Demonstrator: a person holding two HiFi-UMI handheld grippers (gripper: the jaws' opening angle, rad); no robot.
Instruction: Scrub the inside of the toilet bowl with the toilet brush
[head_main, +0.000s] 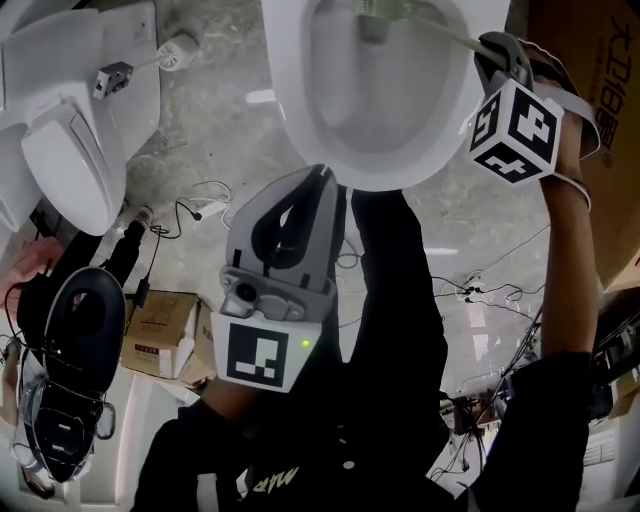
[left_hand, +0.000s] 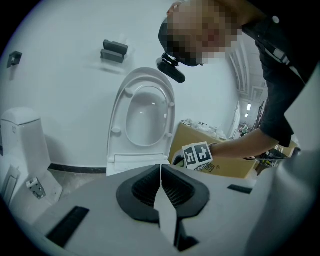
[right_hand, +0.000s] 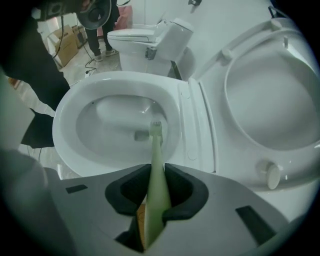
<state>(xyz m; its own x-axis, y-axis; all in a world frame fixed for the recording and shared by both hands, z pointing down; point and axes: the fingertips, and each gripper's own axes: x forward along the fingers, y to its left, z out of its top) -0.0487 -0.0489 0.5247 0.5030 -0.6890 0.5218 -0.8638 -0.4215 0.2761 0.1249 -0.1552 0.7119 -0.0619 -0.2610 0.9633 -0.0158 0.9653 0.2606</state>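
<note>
The white toilet bowl (head_main: 300, 110) fills the top of the head view, and its rim (right_hand: 65, 115) is close in the right gripper view. My right gripper (right_hand: 156, 169) is shut on the pale green toilet brush handle (right_hand: 156, 185). The brush head (right_hand: 156, 126) hangs inside the bowl near the back wall; the head view shows the brush head (head_main: 375, 12) at the top edge. My right gripper (head_main: 497, 52) hovers over the bowl's right rim. My left gripper (head_main: 325, 175) is shut and holds nothing, just in front of the bowl. The left gripper (left_hand: 160, 167) faces the raised seat and lid (left_hand: 145, 115).
A second toilet (head_main: 80, 110) stands at the left with another brush (head_main: 175, 50) on the floor beside it. Cardboard boxes (head_main: 160, 330), cables (head_main: 480, 290) and a black device (head_main: 70, 320) lie on the floor. A large box (head_main: 590, 60) stands to the right of the bowl.
</note>
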